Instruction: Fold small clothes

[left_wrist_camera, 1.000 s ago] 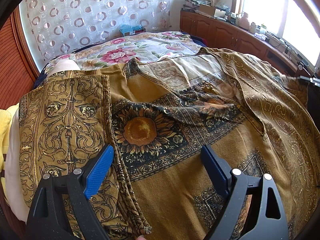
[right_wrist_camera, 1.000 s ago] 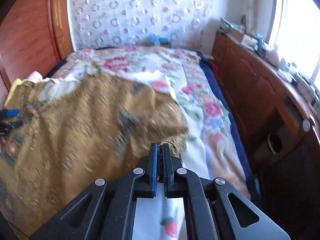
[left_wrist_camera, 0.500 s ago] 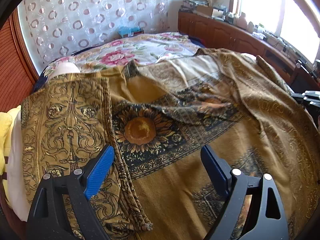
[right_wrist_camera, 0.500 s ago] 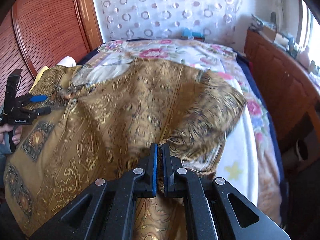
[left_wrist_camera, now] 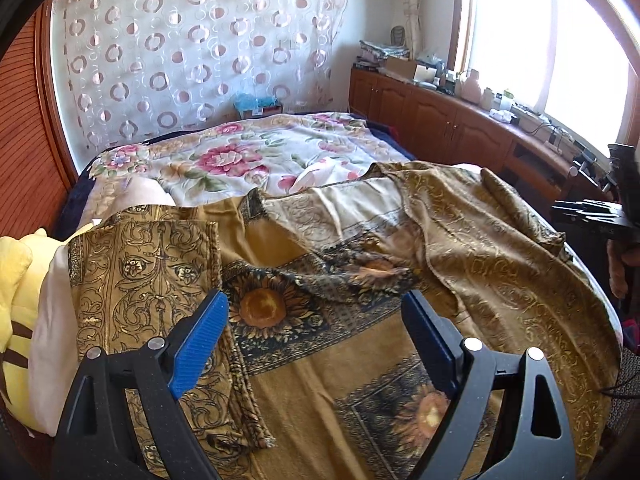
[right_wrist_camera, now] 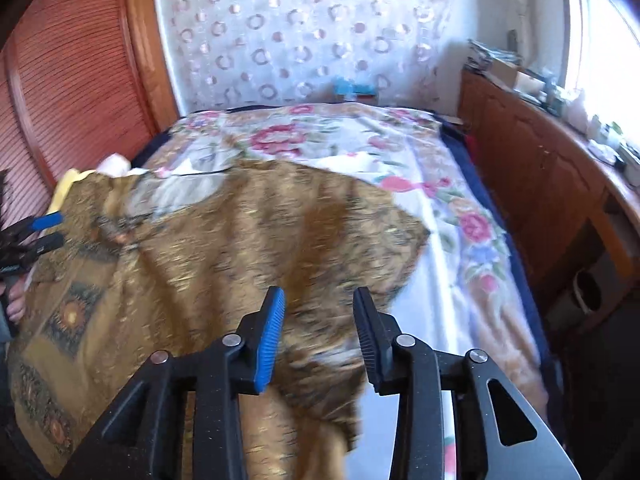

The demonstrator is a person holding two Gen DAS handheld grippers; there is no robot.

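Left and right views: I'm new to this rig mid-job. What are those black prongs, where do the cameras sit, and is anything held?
Each picture comes from a camera on a hand-held clamp, looking along its two fingers. The left view shows the left gripper wide open above a gold patterned cloth, holding nothing. That cloth lies on a bed with a flowered sheet. The right view shows the right gripper with its jaws opening; the cloth lies under them, not pinched.
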